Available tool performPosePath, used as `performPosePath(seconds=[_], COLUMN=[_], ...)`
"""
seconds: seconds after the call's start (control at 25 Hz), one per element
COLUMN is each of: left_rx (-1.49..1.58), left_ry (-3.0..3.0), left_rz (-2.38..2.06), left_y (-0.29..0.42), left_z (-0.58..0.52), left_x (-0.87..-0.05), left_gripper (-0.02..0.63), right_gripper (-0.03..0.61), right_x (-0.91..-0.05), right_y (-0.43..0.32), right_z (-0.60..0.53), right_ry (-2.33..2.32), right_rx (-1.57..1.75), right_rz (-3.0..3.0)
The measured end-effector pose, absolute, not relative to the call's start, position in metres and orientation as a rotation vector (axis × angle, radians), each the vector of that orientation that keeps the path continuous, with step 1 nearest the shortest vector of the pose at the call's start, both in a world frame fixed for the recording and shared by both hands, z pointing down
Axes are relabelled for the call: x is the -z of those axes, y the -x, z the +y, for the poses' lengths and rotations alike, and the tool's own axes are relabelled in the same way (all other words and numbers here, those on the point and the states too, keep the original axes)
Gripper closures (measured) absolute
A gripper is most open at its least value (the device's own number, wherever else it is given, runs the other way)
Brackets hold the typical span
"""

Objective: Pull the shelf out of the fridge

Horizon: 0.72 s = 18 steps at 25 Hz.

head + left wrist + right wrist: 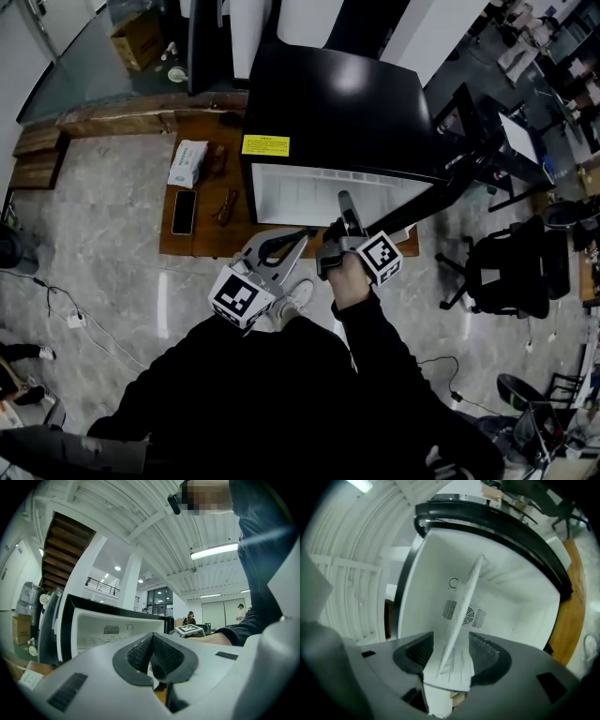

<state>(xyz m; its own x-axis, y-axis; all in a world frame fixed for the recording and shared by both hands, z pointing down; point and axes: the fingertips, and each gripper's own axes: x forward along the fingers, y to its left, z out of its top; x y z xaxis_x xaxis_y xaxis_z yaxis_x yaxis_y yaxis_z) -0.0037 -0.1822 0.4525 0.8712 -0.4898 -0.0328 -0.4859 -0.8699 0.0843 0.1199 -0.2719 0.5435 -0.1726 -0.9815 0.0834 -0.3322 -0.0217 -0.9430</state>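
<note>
A black mini fridge (337, 103) stands open on a low wooden platform, its white inside (300, 197) facing me. My right gripper (345, 202) reaches level into the opening, rolled onto its side. In the right gripper view the white shelf (461, 611) runs edge-on from the back wall into the gap of the right gripper (452, 641); the jaws stand apart around its front edge. My left gripper (298, 234) hangs in front of the fridge, lower left of the opening, with nothing in it. In its own view the left gripper (152, 637) has its pads meeting at the tips.
The fridge door (469, 159) swings open to the right. On the wooden platform (197, 246) left of the fridge lie a tissue pack (188, 162), a phone (184, 212) and glasses (226, 206). An office chair (511, 267) stands at the right.
</note>
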Motion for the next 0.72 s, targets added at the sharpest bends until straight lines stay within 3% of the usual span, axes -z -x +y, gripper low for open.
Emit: performPosePath(seconds=[0.6, 0.72], left_rx=[-0.018, -0.028], left_ry=[-2.902, -2.891], left_rz=[-0.856, -0.88], left_y=[-0.017, -0.017], left_z=[-0.239, -0.245], left_x=[-0.472, -0.477], left_gripper=[0.607, 0.607], right_gripper=[0.328, 0.404], right_x=[-0.573, -0.574], right_y=[-0.14, -0.138], right_z=[-0.396, -0.407], right_ry=[1.222, 1.215], right_rx=[1.222, 1.227], right_rz=[1.279, 1.262])
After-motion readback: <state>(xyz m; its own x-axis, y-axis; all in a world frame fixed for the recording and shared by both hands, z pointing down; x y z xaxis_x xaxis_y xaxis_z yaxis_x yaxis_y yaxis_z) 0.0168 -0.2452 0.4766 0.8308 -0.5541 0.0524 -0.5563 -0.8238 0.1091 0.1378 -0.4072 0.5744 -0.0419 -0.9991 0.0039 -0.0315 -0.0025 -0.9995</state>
